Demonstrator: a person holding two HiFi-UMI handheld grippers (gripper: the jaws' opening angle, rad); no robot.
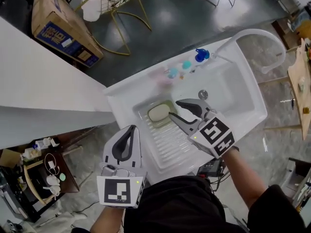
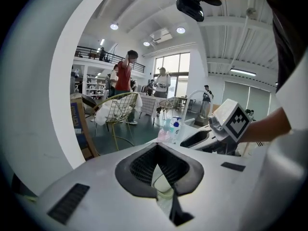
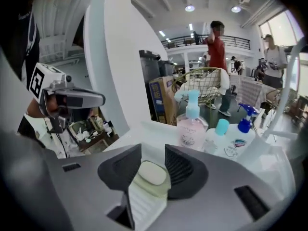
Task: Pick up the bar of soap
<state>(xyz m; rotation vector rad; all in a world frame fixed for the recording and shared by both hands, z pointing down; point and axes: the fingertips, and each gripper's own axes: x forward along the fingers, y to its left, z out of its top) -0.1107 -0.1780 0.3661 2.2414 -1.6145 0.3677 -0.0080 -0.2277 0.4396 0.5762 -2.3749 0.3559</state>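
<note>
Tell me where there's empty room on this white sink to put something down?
The ribbed drainboard is bare between the soap dish and the near edge, though the right gripper hangs over it. The basin looks bare around its drain. The back ledge is crowded with bottles.

No text is legible; the blue label on the cardboard box [image 1: 54, 23] is too small; the pump bottles' [image 3: 191, 128] labels are blurred.
</note>
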